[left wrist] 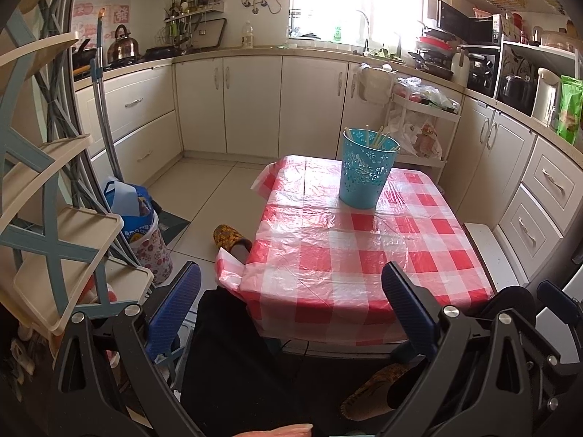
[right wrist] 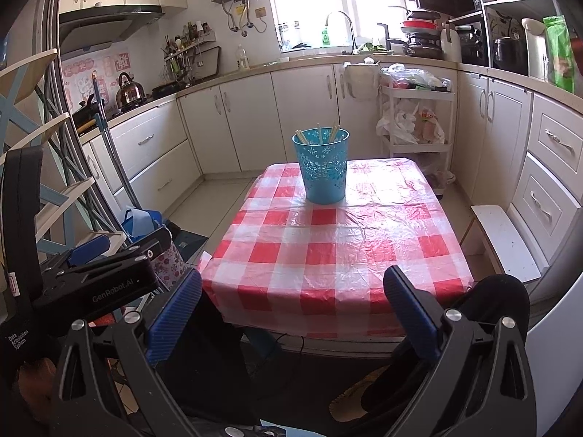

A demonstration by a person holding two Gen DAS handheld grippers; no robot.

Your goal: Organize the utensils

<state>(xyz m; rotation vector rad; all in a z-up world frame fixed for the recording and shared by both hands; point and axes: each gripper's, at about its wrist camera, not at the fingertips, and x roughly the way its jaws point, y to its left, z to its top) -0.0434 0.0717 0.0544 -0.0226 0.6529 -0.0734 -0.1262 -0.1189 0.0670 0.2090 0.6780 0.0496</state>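
Note:
A blue perforated bucket [left wrist: 366, 170] stands upright at the far side of the red-and-white checked table [left wrist: 328, 255]. Several pale chopsticks [left wrist: 379, 136] stick out of its top. The bucket [right wrist: 322, 167] and chopsticks [right wrist: 320, 132] also show in the right wrist view. My left gripper [left wrist: 291, 298] is open and empty, held low before the table's near edge. My right gripper [right wrist: 293, 300] is open and empty, also before the near edge. The left gripper's body [right wrist: 109, 276] shows at the left of the right wrist view.
A shelf rack [left wrist: 54, 200] stands close on the left, with a blue bag [left wrist: 131, 204] and a mop handle [left wrist: 104, 109] beside it. A white bench [right wrist: 506, 240] sits right of the table. A cart with bags [right wrist: 415, 116] stands behind. Slippered feet [left wrist: 375, 389] are below the table.

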